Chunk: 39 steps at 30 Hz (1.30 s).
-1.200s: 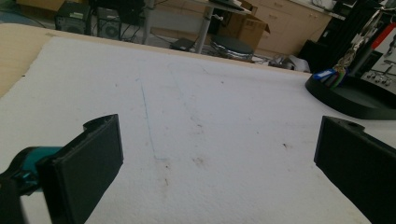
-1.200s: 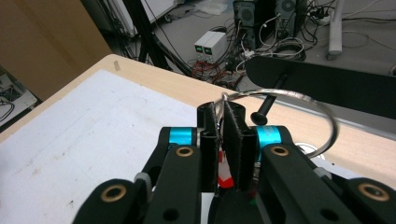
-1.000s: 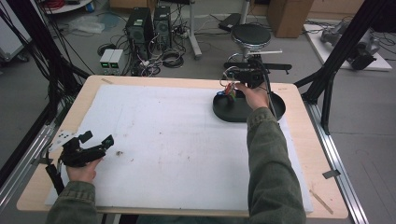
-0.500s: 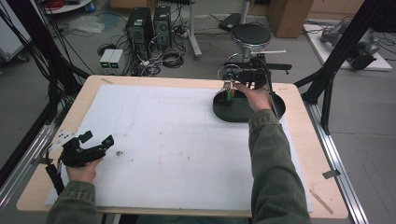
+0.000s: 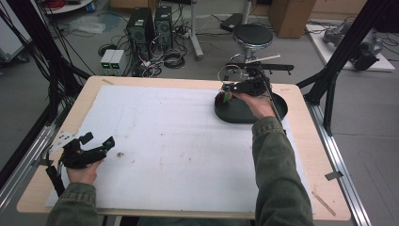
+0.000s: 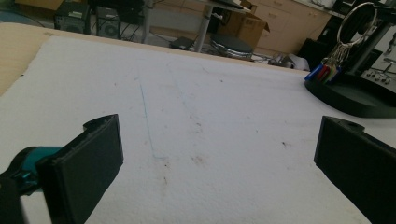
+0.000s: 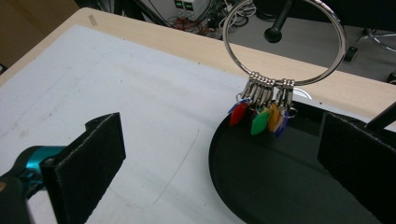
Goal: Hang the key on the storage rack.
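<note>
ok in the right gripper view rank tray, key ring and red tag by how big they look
1. tray, cut off by the frame edge, still largest
2. key ring
3. red tag, about the same as the green tag beside it

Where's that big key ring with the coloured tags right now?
In the high view, the key ring stands at the table's far right, its coloured tags resting in the black tray, before the open right gripper.

The key ring (image 7: 284,44) is shiny silver, and the tags (image 7: 259,119) hanging off it are red, green, orange and blue, right ahead of the right hand-held gripper (image 7: 219,154) with its matte black jaws and a teal bit at the base. Under those sits a plain black tray (image 7: 280,196), on a white mat (image 5: 164,141) with faint brown specks over a light wood desk (image 5: 329,188).
</note>
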Motion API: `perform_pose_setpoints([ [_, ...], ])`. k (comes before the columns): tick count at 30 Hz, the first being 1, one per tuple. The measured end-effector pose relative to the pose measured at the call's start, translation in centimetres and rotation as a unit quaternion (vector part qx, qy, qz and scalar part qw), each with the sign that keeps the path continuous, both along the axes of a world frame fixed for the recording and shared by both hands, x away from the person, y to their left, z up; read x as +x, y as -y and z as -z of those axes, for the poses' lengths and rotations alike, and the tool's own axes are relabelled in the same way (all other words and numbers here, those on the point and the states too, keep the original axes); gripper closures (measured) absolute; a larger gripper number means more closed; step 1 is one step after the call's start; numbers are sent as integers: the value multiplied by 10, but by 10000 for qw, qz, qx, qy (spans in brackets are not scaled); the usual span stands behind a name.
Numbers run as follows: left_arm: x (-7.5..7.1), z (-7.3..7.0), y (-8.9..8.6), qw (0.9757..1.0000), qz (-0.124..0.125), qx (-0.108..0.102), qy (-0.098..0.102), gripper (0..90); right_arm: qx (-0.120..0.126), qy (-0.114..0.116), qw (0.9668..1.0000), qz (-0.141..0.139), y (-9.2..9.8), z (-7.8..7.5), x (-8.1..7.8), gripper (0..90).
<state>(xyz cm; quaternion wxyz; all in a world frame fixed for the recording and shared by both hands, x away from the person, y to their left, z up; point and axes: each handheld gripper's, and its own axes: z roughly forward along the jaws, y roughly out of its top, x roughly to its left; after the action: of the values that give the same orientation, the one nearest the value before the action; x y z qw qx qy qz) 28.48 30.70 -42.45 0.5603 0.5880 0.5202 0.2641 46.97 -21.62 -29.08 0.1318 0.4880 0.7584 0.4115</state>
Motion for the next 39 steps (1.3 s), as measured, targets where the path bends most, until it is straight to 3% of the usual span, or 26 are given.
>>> perform_pose_setpoints([
  [3,0,0,0,10000,0,-1,7,17,208,85,9997,60,6,3,-7,4],
  [6,0,0,1,10000,21,-2,7,17,-11,29,10000,43,7,6,-13,5],
  [9,0,0,1,10000,37,-17,-8,17,76,115,9999,31,9,6,-21,5],
  [12,-1,0,1,10000,31,-17,0,17,-19,183,9998,77,14,9,-27,5],
  [22,-2,0,1,10000,24,-4,-2,17,124,237,9995,143,31,16,-49,5],
  [39,-2,0,1,10000,82,-20,-40,17,213,304,9993,41,38,38,-76,5],
])
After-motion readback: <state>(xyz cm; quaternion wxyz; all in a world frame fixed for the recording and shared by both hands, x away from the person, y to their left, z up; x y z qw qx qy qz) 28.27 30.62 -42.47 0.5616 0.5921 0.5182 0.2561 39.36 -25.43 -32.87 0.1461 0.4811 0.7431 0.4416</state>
